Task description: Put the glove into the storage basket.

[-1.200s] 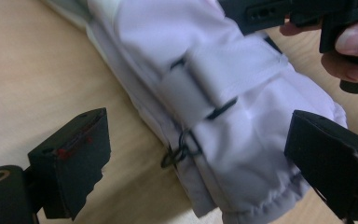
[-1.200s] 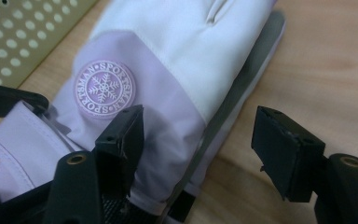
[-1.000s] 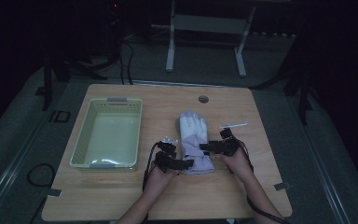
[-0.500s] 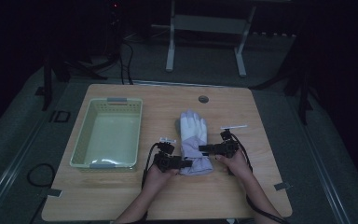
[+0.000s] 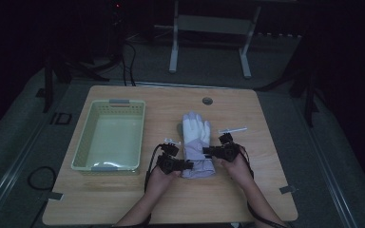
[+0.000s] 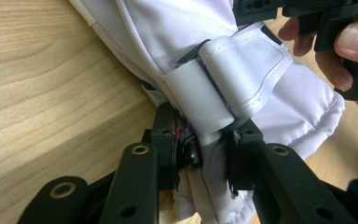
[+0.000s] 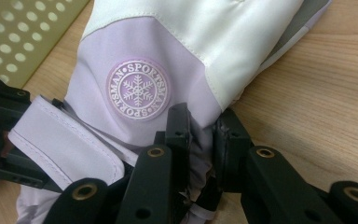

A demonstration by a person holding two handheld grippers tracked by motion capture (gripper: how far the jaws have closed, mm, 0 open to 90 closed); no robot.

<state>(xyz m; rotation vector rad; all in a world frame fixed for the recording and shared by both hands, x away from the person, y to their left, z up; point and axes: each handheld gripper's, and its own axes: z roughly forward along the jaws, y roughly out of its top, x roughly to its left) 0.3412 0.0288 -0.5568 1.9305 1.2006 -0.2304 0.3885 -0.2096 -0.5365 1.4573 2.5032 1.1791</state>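
Wooden worktop point(image 5: 123, 199) with white glove point(image 5: 196, 137); both grippers, left point(image 5: 186, 165) and right point(image 5: 208, 151), pinch its cuff, fingers closing; thin fabric could slip free

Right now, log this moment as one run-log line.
left gripper: closed on white padded ski glove cuff | right gripper: closed on cuff | pale green plastic basket: beside glove

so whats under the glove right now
The glove lies on the wooden table; bare wood shows around it. Whatever sits beneath its padding is covered, so it cannot be seen.

"SPORTSMAN" badge on the glove point(image 7: 140, 88)
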